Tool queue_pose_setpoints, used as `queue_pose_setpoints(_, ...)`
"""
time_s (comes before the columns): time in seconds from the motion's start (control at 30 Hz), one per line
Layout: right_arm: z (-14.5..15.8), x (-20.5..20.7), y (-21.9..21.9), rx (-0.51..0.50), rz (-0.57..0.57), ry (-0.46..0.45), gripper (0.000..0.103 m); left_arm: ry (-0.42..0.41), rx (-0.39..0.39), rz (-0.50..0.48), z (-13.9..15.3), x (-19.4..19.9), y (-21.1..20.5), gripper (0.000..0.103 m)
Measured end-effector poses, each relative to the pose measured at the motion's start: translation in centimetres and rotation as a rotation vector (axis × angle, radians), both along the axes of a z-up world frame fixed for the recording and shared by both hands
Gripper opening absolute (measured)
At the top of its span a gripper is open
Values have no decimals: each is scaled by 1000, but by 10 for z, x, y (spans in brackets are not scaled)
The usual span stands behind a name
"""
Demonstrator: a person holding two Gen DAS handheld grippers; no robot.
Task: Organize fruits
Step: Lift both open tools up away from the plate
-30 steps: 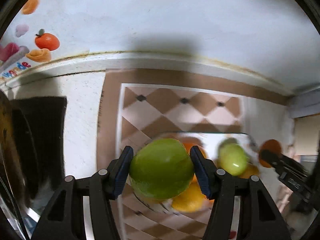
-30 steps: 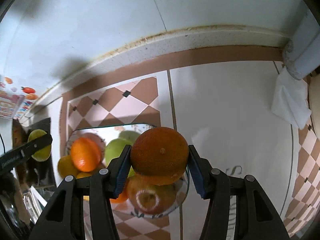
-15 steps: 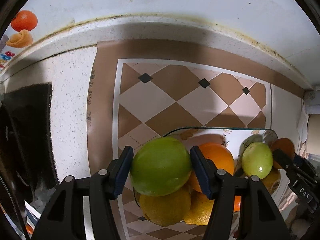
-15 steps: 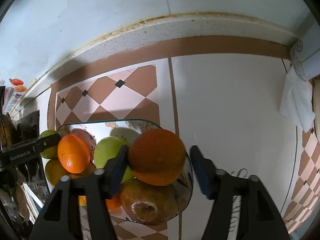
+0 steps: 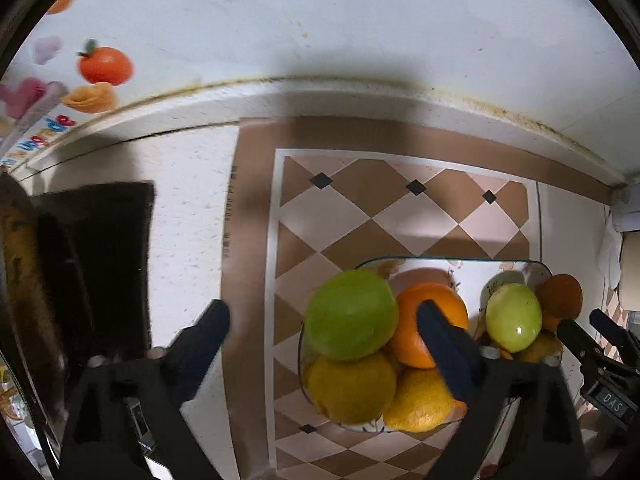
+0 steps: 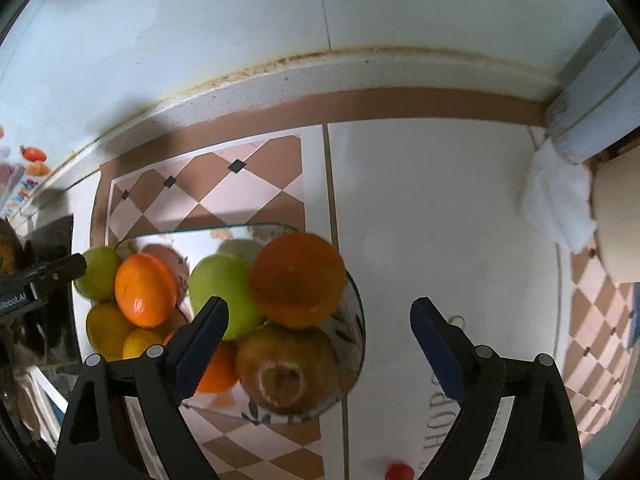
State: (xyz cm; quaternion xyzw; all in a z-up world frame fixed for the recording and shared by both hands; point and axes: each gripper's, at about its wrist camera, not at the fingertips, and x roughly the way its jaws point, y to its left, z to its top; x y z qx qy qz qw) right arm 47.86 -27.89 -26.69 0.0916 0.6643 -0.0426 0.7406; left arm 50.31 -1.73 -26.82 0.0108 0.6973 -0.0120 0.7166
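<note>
Left hand-held gripper just opened wide, green apple loose between its jaws; right hand-held gripper likewise, off orange

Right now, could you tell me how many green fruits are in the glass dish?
2: one green fruit at the dish's left end, another toward its right; more may lie hidden underneath.
</note>
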Motion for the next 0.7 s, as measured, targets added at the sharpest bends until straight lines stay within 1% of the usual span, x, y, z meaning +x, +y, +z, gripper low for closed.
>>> queue_pose_setpoints(0.23, 28, -37, 26, -67, 64, -39, 95, -39, -29, -17, 22, -43, -4, 97)
queue_pose_setpoints(0.43, 47, -71, 38, -65, 62, -72, 95, -77, -48, -23, 39, -77, -12, 96)
queue_pose_setpoints(0.53, 56, -86, 45, -73, 66, -91, 95, -106, -51, -33, 53, -92, -16, 96)
queue_pose_setpoints(0.7, 77, -111, 50, -95, 76, -131, 95, -185, -50, -36, 77, -116, -17, 96)
